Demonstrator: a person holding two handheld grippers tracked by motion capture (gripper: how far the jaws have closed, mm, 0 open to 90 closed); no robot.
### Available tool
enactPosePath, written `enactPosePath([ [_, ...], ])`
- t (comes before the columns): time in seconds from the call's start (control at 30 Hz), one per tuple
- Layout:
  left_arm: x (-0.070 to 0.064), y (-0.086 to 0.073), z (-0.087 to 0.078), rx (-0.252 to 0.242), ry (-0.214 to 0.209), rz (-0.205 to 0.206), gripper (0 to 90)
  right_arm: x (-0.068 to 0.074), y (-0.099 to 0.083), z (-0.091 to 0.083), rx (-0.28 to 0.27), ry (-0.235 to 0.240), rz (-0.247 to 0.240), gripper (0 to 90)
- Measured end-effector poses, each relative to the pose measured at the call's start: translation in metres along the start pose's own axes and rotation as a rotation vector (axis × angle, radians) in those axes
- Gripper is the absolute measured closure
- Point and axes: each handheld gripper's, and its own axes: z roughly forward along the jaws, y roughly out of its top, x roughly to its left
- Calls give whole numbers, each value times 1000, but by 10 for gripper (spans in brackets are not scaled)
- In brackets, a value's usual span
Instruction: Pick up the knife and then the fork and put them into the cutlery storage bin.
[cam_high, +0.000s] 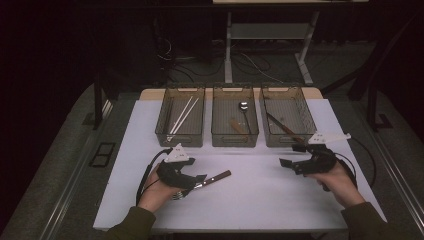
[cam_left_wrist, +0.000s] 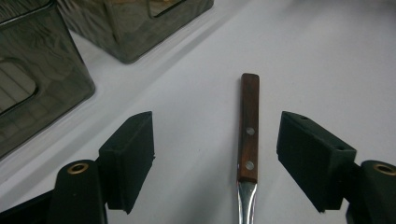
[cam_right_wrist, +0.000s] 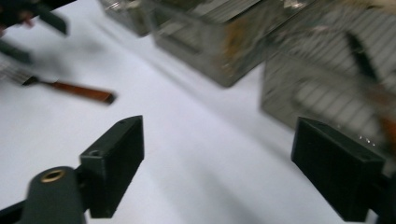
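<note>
**A:** So from where I'm standing, the fork (cam_high: 202, 182) lies flat on the white worktop (cam_high: 260, 200), right under the left hand-held gripper (cam_high: 196, 180). Its wooden handle sticks out toward the middle of the worktop, tines back toward the person.

**B:** Yeah, and in the left gripper view the handle (cam_left_wrist: 248, 126) runs straight up between the two jaws, long axis in line with the way that gripper points. Jaws are spread wide, nothing clamped, and the handle sits nearer one jaw than the other.

**A:** What about the right hand-held gripper (cam_high: 292, 156)?

**B:** Also released, holding nothing, hovering just in front of the right-most bin (cam_high: 287, 116). The fork is well apart from it, way off across the worktop in its own view (cam_right_wrist: 70, 87).

**A:** So the left one's clearly the closer hand. I'd guess it only needs to drop and pinch across the handle.

**B:** Agreed, maybe centre itself a touch first.
</note>
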Motion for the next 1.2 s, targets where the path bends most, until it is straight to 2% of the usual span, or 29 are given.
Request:
enactPosePath([
  [0.17, -1, 3, 6, 39, -21, 15, 365, 23, -25, -1, 2, 10, -31, 163],
  [0.2, -3, 3, 9, 67, -31, 25, 381, 26, -29, -2, 3, 6, -36, 163],
  [0.23, -3, 3, 9, 67, -31, 25, 423, 30, -33, -2, 7, -1, -37, 162],
  [0.27, -6, 2, 11, 100, -49, 30, 451, 32, -36, -2, 16, 1, -41, 162],
  [0.3, -7, 2, 12, 109, -64, 25, 479, 35, -39, -3, 23, 6, -51, 162],
  [0.33, -7, 2, 12, 109, -64, 25, 514, 35, -39, -3, 23, 6, -51, 162],
  [0.53, -12, -1, 22, 196, -77, 60, 629, 39, -41, -3, 23, 20, -61, 163],
  [0.57, -11, -1, 23, 204, -86, 55, 629, 39, -41, -3, 23, 20, -61, 163],
  [0.67, -12, -3, 25, 233, -78, 72, 675, 39, -42, -3, 26, 22, -67, 163],
  [0.77, -12, -3, 26, 238, -79, 84, 696, 37, -42, -3, 26, 24, -60, 163],
  [0.9, -16, -5, 26, 233, -67, 128, 716, 37, -42, -3, 29, 26, -63, 163],
  [0.97, -16, -6, 25, 226, -77, 135, 762, 38, -42, -3, 30, 28, -66, 163],
  [1.2, -13, -5, 25, 229, -97, 140, 768, 38, -41, -3, 35, 42, -82, 163],
])
